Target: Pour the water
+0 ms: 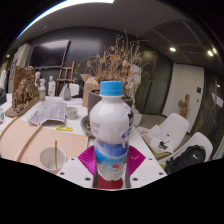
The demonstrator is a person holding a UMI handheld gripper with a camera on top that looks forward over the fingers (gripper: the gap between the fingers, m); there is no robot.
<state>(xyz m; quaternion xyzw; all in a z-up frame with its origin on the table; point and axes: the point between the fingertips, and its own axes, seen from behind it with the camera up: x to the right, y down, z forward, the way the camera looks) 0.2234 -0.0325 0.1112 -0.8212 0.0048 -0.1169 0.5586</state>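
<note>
The gripper [111,166] is clenched on a bottle [110,128]; both magenta pads [88,158] press against its lower body at either side. The bottle is white, with a blue cap and a blue-and-white label, and stands upright between the fingers. The gripper is held level, facing forward over a white tabletop [70,168]. A clear cup [52,157] stands on that tabletop, off to the left of the fingers and apart from the bottle. Dried branches [120,60] rise beyond the bottle.
</note>
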